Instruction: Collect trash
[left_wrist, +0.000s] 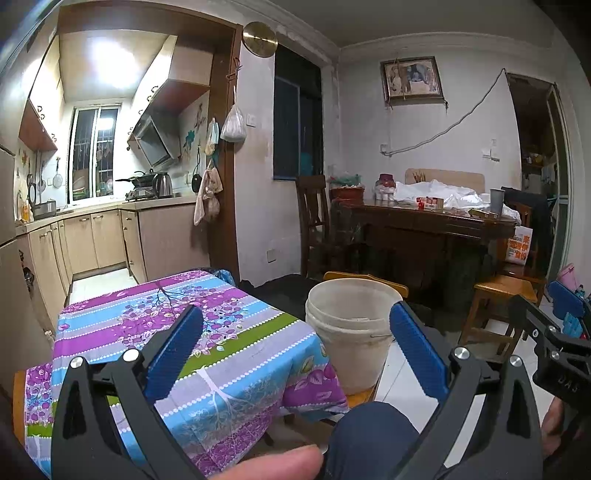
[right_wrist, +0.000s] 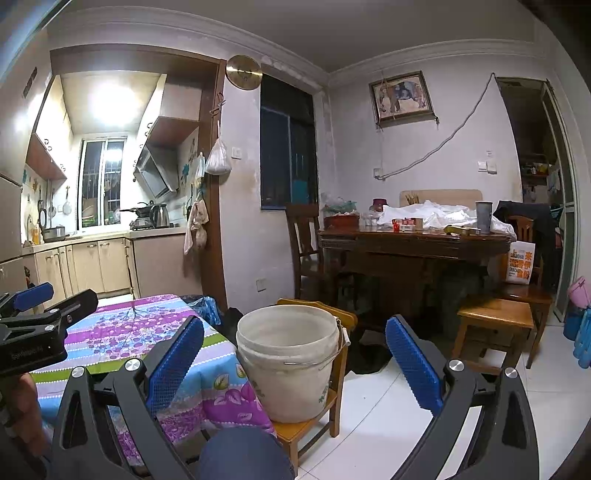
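Observation:
A worn white plastic bucket (left_wrist: 351, 343) (right_wrist: 291, 373) stands on a small wooden chair (right_wrist: 314, 424), right beside the low table with the purple, blue and green flowered cloth (left_wrist: 147, 332) (right_wrist: 122, 332). My left gripper (left_wrist: 295, 314) is open and holds nothing; it sits above the table's near right corner, facing the bucket. My right gripper (right_wrist: 295, 325) is also open with nothing in it, with the bucket straight ahead between its blue pads. Each gripper shows at the edge of the other's view: the right gripper (left_wrist: 543, 306), the left gripper (right_wrist: 59, 297). I see no loose trash on the cloth.
The person's knee (left_wrist: 369, 435) in dark blue trousers is under both grippers. A wooden stool (right_wrist: 495, 325) stands right of the bucket on white floor tiles. Behind is a dark dining table (right_wrist: 413, 243) piled with white cloth, boxes and a cup. The kitchen doorway lies at left.

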